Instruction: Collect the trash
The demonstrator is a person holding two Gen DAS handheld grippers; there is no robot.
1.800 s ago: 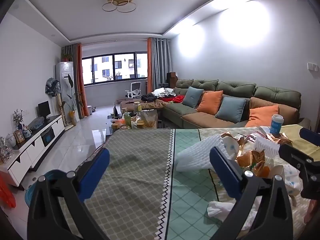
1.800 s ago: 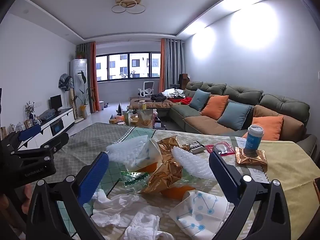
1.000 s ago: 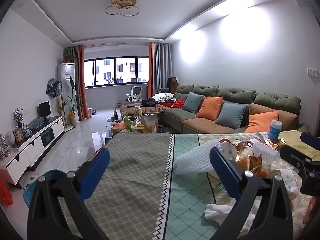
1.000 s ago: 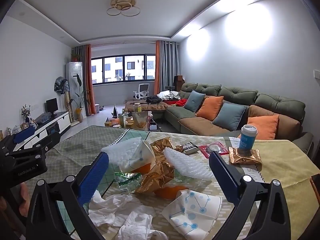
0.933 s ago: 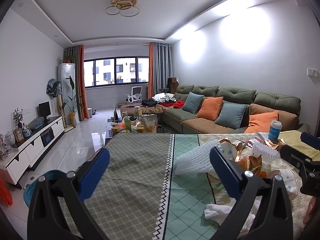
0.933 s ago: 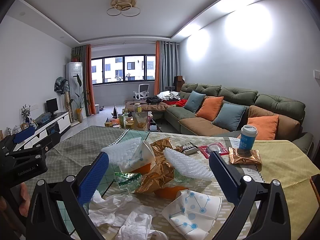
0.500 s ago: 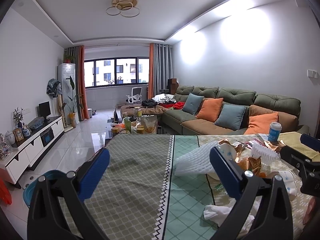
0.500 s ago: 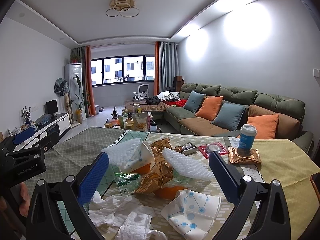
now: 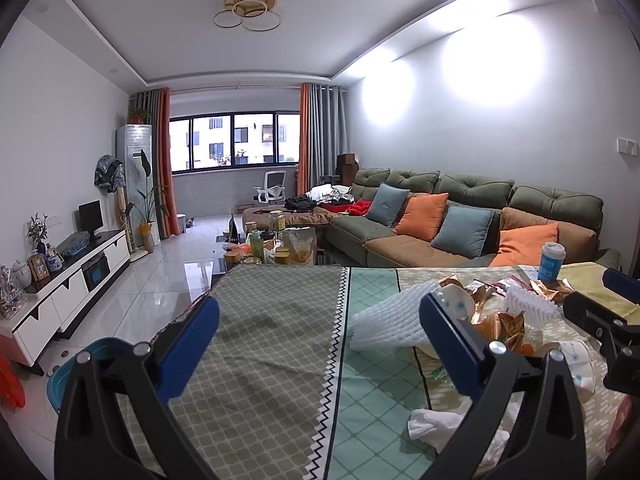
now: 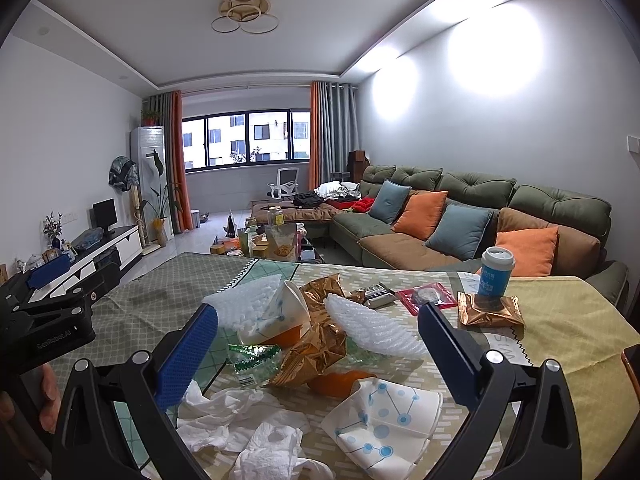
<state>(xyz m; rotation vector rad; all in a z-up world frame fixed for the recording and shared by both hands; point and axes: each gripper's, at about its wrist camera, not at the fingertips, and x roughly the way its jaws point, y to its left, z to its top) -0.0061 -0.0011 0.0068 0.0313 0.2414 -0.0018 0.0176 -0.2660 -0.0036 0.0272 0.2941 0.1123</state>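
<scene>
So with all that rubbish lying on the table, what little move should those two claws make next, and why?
Probably lower the right gripper onto the crumpled white tissue just below it and close. Both grippers are open and empty, the left gripper faces bare tablecloth, and the tissue is the nearest piece of the trash pile, lying loose at its front edge.

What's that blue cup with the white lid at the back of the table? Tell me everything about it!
The blue cup looks like a paper takeaway cup with a white lid and pale printing I cannot read. It stands upright, lid closed, on a shiny gold wrapper lying on the table. It sits toward the far right side, near the sofa, apart from the main trash pile. Neither gripper touches it. What is inside cannot be seen.
</scene>
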